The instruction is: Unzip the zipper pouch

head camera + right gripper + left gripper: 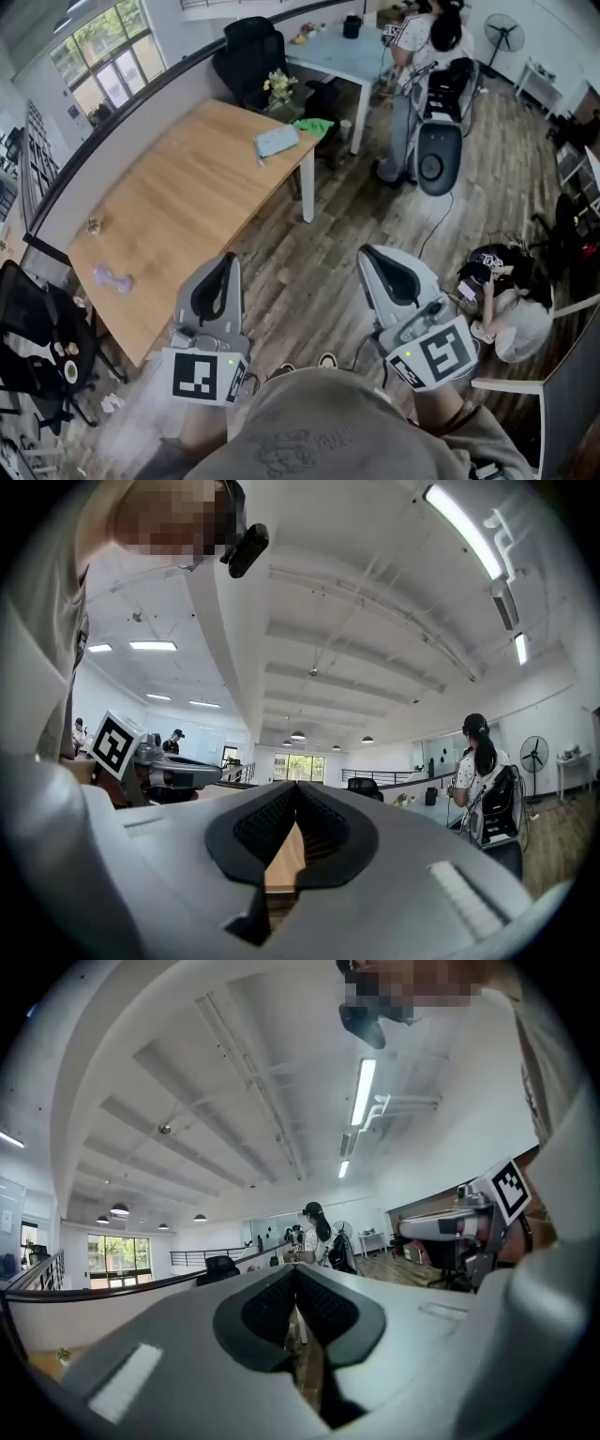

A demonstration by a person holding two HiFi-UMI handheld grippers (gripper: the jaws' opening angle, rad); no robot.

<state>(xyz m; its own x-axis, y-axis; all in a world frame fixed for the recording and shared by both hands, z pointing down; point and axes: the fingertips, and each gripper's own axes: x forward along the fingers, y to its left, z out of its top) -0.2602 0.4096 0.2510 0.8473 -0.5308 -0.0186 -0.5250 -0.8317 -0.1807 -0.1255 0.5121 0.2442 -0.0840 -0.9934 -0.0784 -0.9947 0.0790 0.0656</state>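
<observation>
A light blue zipper pouch lies flat near the far corner of the wooden table. Both grippers are held close to my body, well short of the pouch and over the floor. My left gripper is shut with nothing between its jaws; in the left gripper view its tips meet and point across the room. My right gripper is also shut and empty, and its tips meet in the right gripper view. The pouch does not show in either gripper view.
A purple dumbbell-shaped thing and a small object lie on the table's near left. A green cloth hangs by the far corner. A person stands by a pale blue table; another sits on the floor.
</observation>
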